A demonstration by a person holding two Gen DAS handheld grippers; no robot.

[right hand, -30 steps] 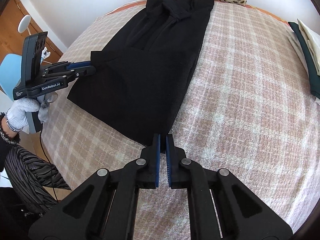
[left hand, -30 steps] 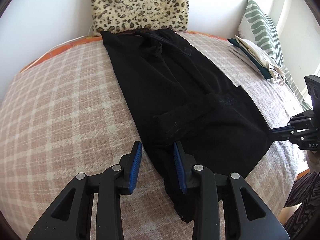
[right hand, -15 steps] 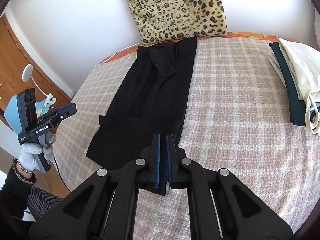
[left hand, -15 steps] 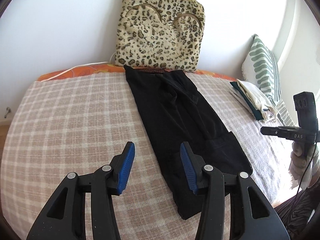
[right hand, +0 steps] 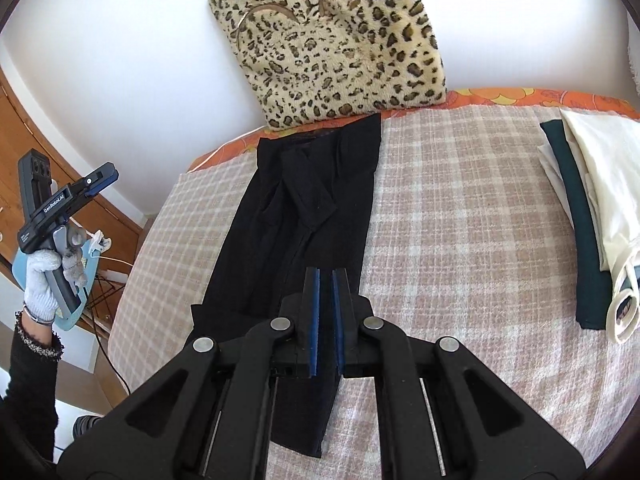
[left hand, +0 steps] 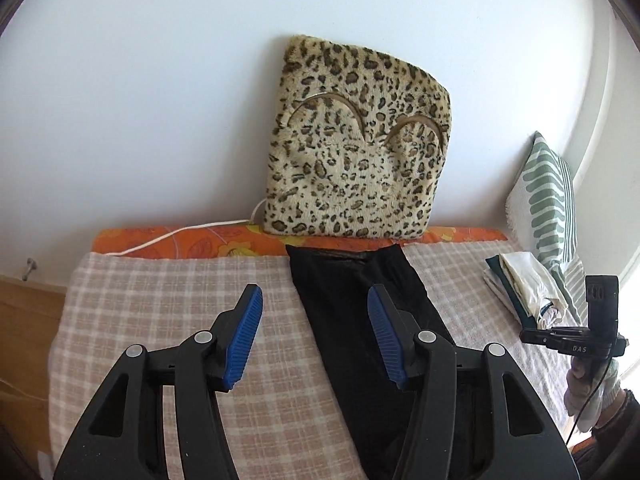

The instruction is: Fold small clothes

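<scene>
A black garment (left hand: pixel 340 280) (right hand: pixel 312 184), folded into a long narrow strip, lies flat on the plaid bedcover (left hand: pixel 160 300) and runs from the leopard cushion toward me. My left gripper (left hand: pixel 314 292) hangs above the strip's left edge. Its jaws are opening and nothing is between them. In the right wrist view a gloved hand holds the left gripper (right hand: pixel 105 173) up off the bed's left side. My right gripper (right hand: pixel 326 272) hovers over the strip's near part, shut and holding nothing. The right gripper (left hand: pixel 528 334) also shows at the right, clear of the cloth.
A leopard-print cushion (left hand: pixel 356 160) (right hand: pixel 332 40) leans on the wall at the bed's head. A stack of folded clothes (left hand: pixel 520 280) (right hand: pixel 580 200) lies at the right, beside a green-striped pillow (left hand: pixel 548 200). Wooden furniture (right hand: pixel 120 220) stands left of the bed.
Both grippers have risen and drawn back from the black garment, which stays flat on the bed. The left jaws have spread wider; the right stays shut.
</scene>
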